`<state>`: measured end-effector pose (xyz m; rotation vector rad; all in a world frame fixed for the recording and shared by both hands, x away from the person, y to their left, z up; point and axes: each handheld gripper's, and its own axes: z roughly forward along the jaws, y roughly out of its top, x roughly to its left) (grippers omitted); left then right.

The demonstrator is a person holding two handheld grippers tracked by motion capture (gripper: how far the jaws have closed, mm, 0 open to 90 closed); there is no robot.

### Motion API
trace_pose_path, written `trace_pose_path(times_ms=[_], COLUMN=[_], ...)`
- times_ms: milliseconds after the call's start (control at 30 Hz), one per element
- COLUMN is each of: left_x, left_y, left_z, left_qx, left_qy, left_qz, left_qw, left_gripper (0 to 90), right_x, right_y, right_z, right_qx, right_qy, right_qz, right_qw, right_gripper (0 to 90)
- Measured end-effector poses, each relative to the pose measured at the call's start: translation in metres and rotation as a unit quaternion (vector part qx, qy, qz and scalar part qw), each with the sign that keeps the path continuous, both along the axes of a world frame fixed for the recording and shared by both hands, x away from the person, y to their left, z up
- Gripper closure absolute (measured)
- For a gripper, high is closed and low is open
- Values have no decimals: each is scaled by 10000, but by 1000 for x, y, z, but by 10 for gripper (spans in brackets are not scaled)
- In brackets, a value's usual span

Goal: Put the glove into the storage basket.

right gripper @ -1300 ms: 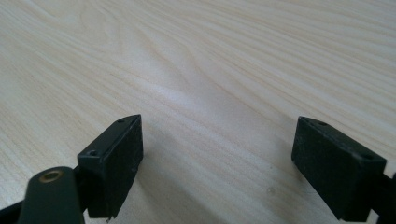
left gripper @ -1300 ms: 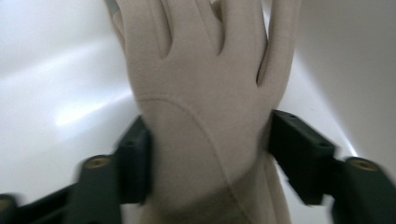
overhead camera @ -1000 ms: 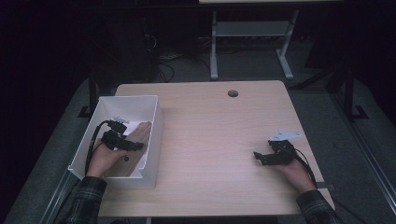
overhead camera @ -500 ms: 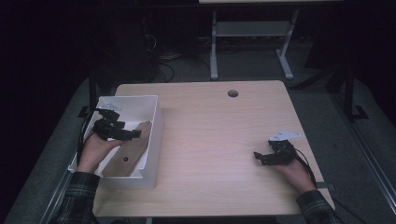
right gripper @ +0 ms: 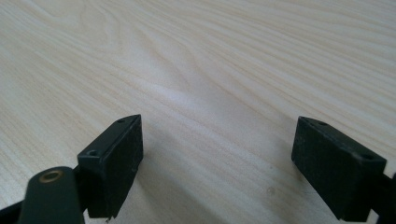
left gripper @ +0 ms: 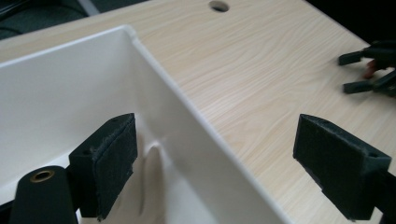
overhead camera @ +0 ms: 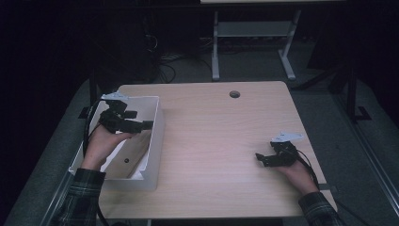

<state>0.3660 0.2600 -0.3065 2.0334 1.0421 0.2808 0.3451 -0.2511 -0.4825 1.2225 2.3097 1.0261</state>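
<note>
Left gripper hovers spread wide across the right wall of the white plastic rectangular bin at the table's left edge — best to lower squarely before clamping. Right gripper, equally spread, rests near-right on the pale wooden tabletop.

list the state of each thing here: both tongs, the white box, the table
left tongs: open, holding nothing, jaws astride the box's right wall
right tongs: open, holding nothing, low over bare tabletop
white box: upright at the table's left edge, open-topped, no lid on it
table: bare wood between box and right tongs, round hole near the far edge
</note>
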Motion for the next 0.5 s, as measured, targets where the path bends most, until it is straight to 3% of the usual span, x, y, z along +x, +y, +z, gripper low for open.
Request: trace_pose_path(times_ms=[100, 367, 500], left_x=[-1, -3, -4], left_y=[-19, -54, -76], left_z=[6, 14, 16], left_qx=[-72, -238, -218], left_qy=[-53, -101, -120], left_qz=[-191, -412, -559], left_qw=[9998, 9988, 9981], left_gripper=[131, 132, 132], right_x=[0, 0, 0], right_y=[0, 0, 0], right_z=[0, 0, 0], right_qx=[4, 2, 5], right_qy=[8, 4, 9], right_qz=[-4, 0, -2], right_qw=[10000, 10000, 10000], right_gripper=[163, 163, 161])
